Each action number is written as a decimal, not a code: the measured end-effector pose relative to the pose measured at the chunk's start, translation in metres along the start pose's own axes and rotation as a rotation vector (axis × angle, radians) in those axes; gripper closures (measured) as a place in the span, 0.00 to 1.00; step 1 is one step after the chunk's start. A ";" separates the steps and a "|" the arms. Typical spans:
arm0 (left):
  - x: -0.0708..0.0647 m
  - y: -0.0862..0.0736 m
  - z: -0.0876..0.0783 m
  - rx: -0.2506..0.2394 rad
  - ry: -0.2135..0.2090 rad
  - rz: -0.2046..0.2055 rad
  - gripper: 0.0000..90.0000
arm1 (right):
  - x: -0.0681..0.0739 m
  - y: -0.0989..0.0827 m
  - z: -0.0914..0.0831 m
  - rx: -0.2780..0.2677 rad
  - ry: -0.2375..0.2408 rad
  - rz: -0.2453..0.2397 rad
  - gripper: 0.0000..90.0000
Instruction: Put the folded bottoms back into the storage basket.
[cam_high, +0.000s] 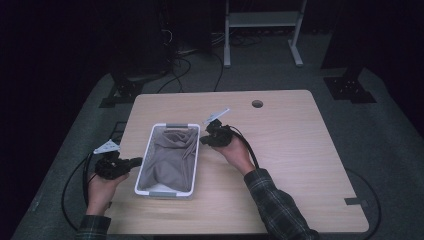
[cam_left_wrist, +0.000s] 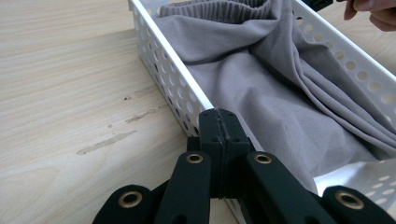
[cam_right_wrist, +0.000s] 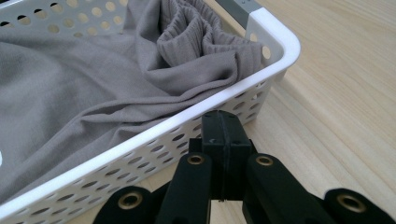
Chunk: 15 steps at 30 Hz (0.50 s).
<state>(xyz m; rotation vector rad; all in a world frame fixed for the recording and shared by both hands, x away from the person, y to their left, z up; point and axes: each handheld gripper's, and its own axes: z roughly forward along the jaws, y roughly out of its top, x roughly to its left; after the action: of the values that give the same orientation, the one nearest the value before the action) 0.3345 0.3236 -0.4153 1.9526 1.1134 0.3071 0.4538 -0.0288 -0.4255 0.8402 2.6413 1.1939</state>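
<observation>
Left hand-held gripper (cam_high: 134, 161) and right hand-held gripper (cam_high: 204, 140) closed, empty, flanking white basket (cam_high: 145, 160), long axis running away from person

My left gripper (cam_high: 131, 161) and right gripper (cam_high: 205, 140) are matte black, with brass rivets on the linkages. Each carries a grey three-cornered plate and a black cable. My sleeves (cam_high: 272, 202) are dark plaid.

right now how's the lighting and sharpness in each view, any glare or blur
High view: dim, room nearly black, table lit, soft detail. Left gripper view: bright, grey cloth sharp, left gripper jaws slightly soft. Right gripper view: evenly lit, basket rim crisp, no glare.
</observation>
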 end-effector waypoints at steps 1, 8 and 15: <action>0.000 0.000 0.000 -0.001 -0.004 0.001 1.00 | -0.001 0.000 0.000 0.000 0.002 0.001 1.00; -0.004 0.001 0.002 0.003 -0.017 0.007 1.00 | -0.001 0.000 0.000 0.004 -0.002 0.004 1.00; -0.005 0.002 0.003 0.006 -0.022 0.013 1.00 | -0.002 0.000 0.000 0.008 -0.004 0.003 1.00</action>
<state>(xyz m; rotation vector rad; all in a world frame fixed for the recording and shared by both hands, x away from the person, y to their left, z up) 0.3344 0.3172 -0.4146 1.9641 1.0896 0.2894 0.4549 -0.0301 -0.4257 0.8471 2.6437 1.1821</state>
